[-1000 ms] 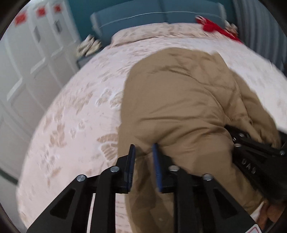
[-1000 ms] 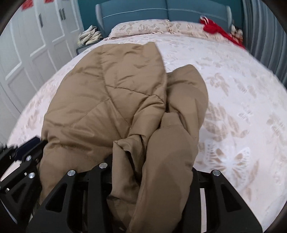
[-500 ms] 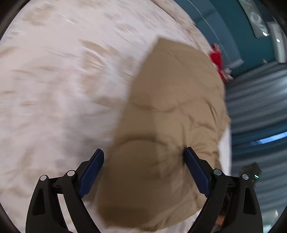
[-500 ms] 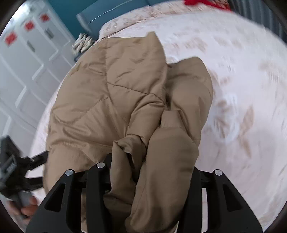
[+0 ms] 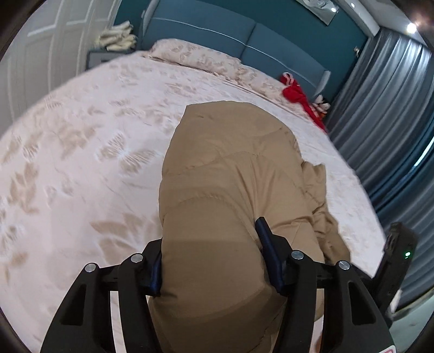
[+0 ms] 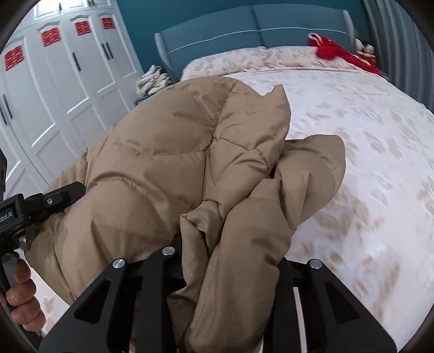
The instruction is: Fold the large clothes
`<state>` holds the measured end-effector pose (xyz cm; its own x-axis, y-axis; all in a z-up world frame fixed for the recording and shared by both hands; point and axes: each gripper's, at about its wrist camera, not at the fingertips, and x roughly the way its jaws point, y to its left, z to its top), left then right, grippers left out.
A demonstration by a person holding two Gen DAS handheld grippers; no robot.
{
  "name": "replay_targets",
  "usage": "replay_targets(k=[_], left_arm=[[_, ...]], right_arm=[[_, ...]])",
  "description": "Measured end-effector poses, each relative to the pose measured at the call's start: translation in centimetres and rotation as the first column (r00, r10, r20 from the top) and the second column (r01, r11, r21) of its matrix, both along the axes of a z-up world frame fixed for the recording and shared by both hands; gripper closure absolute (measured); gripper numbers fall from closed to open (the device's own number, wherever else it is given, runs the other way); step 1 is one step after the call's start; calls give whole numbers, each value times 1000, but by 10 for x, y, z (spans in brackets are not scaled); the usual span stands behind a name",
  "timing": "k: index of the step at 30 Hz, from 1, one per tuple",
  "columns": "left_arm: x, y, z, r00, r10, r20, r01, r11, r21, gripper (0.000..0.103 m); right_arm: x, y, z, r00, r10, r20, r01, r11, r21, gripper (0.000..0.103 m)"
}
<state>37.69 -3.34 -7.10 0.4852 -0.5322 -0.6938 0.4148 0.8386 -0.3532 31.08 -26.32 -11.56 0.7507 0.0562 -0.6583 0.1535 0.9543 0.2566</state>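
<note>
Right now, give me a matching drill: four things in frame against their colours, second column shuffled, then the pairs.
Things:
1. puffer jacket
2. headboard
3. wardrobe doors
4. bundle by the pillows

Colours:
A. white
B. red
C. tan
D. blue

Pairs: 1-C, 2-D, 3-A, 4-B
</note>
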Motion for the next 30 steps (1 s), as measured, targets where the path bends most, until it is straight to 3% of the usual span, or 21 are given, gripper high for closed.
replay_targets(k=[2, 4, 7, 10, 13, 16, 17, 20, 21, 22, 25, 30], left_arm=[[15, 1, -19, 1000, 15, -3, -15, 997, 70, 47], [21, 6, -41, 999, 31, -37, -27, 994, 103, 45], [14, 15, -57, 997, 73, -31, -68, 988, 140, 33], [-3, 20, -48, 995, 96, 23, -98, 965, 244, 30], [-21, 16, -35, 990, 113, 84, -135, 930, 343, 29], [-34, 14, -23, 983, 127, 131, -170, 893, 416, 29], [-39, 13, -21, 981, 127, 149, -180, 886, 428, 29], [-51, 8, -13, 973, 143, 181, -212, 866, 453, 29], [-53, 6, -13, 973, 149, 174, -213, 866, 452, 29], [-55, 4, -14, 975, 154, 163, -212, 866, 453, 29], [-53, -5, -28, 978, 171, 117, -206, 860, 466, 29], [-52, -11, -44, 973, 203, 107, -229, 847, 480, 29]], right_arm=[[15, 5, -17, 999, 20, -44, -21, 999, -25, 79], [16, 5, -34, 997, 5, -82, -8, 999, -35, 73], [0, -8, -39, 995, -17, -101, 22, 998, 58, 58], [-20, -16, -34, 989, -40, -139, 56, 992, 114, 38], [-43, -24, -18, 981, -90, -169, 110, 988, 107, 32], [-66, -22, 3, 974, -153, -168, 163, 986, 44, 32], [-74, -18, 14, 973, -172, -153, 175, 985, 6, 35], [-89, 0, 37, 981, -165, -104, 161, 986, -48, 65], [-89, 9, 41, 986, -136, -98, 131, 990, -56, 84], [-88, 16, 43, 988, -119, -99, 113, 991, -68, 91], [-78, 36, 31, 988, -71, -136, 58, 993, -99, 93], [-60, 38, -11, 970, -91, -226, 64, 990, -124, 93]])
